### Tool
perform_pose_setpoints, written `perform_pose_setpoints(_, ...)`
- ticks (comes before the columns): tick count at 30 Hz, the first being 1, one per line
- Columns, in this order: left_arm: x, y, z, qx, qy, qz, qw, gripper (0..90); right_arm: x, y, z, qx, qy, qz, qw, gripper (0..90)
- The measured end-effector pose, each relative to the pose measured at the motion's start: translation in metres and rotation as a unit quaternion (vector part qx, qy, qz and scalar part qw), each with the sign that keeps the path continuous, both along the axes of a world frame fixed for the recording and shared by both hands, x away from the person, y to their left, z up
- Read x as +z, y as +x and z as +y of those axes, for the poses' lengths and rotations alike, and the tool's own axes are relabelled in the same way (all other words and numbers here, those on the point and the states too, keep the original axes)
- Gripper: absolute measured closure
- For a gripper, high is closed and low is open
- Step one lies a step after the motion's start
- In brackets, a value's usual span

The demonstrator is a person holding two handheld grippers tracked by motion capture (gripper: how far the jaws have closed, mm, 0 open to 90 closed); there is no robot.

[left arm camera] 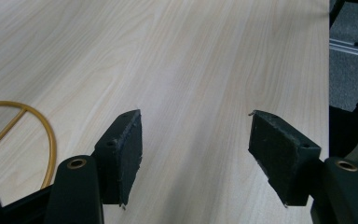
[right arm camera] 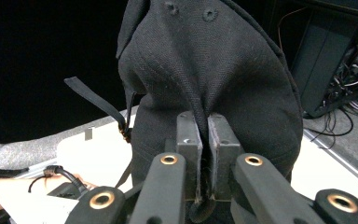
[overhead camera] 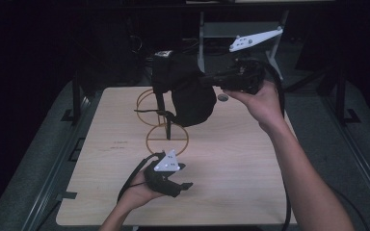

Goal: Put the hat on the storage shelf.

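While a fold of the black cap is pinched in the right claw, the cap is held above the surface; the left claw is spread wide, nothing gripped.

Each tool is black: the left tool carries a white three-cornered plate on top, as does the right tool. Brass-coloured eyelets sit in the jaw arms, the pads are rough dark foam, and black cables trail off. Both forearms are bare, unsleeved.
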State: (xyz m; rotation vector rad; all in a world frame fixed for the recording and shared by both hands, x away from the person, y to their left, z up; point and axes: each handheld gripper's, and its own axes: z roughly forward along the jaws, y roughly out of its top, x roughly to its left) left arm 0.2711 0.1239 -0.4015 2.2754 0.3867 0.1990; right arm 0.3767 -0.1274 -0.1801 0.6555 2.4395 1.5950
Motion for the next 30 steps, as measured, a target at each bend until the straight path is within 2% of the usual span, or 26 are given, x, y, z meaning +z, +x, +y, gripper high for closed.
perform_pose_setpoints(13,0.002,0.0,0.0,-0.004,-0.004,-0.001,1.0,34.2,0.003,0.018,0.034,0.014,-0.02,0.014,0.9996,85.0)
perform_pose_setpoints(19,0.003,0.001,0.001,0.001,-0.005,-0.002,1.0,34.2,0.001,0.028,0.051,0.018,-0.038,0.021,0.9989,84.9)
perform_pose_setpoints(30,0.003,0.003,0.002,-0.003,-0.002,-0.004,1.0,34.2,-0.002,0.046,0.072,0.018,-0.041,0.034,0.9984,84.7)
